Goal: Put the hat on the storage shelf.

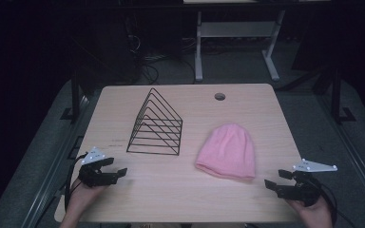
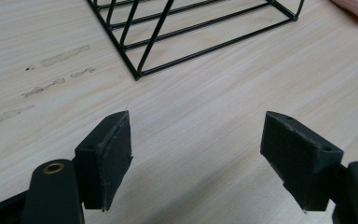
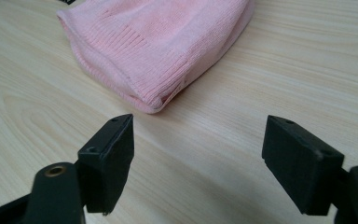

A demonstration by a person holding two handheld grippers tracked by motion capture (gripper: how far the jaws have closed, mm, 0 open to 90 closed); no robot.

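A pink knitted beanie [image 1: 228,151] lies flat on the wooden table [image 1: 180,194], right of centre, its ribbed brim toward the front. A black wire rack [image 1: 156,124], triangular in shape, stands left of it. My left gripper [image 1: 115,166] rests open at the front left, jaws pointing toward the rack's near corner [image 2: 137,74]. At the front right my right gripper [image 1: 276,179] is open, a short way from the beanie's brim corner [image 3: 151,105]. Nothing sits between either pair of jaws [image 2: 198,154] [image 3: 198,156].
A round cable hole [image 1: 220,97] is near the table's back edge. Faint scuff marks [image 2: 51,70] streak the wood left of the rack. Behind the table stand a white desk frame [image 1: 235,42] and tangled cables [image 1: 145,57] on the dark floor.
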